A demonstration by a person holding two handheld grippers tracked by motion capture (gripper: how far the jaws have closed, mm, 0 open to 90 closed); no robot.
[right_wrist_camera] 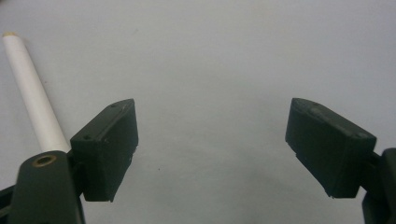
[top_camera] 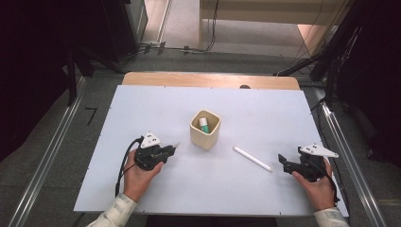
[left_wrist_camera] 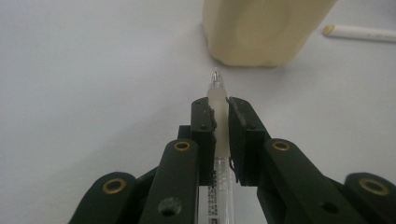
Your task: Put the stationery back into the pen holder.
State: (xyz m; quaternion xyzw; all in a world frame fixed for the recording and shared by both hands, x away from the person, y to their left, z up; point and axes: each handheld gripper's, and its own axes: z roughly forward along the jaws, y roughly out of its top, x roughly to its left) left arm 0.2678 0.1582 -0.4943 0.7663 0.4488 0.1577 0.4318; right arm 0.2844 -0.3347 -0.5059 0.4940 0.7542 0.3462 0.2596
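A: What is held by the left gripper (left_wrist_camera: 220, 109)?

B: A clear pen (left_wrist_camera: 218, 140) is clamped between its jaws, tip forward, close above the white table (top_camera: 142, 109). The beige cup (top_camera: 205, 129) is seen just ahead of the tip.

A: And the right gripper (top_camera: 283, 161)?

B: Its jaws are spread wide with nothing between them. A white pen (top_camera: 252, 159) is left lying on the table, between the cup and this gripper, just beside one jaw in the right gripper view.

A: How far is the work judged to be?

B: One green-and-white item (top_camera: 203, 124) is already stood in the cup. The clear pen is gripped but not yet delivered; the white pen is untouched. Roughly a third may be taken as done.
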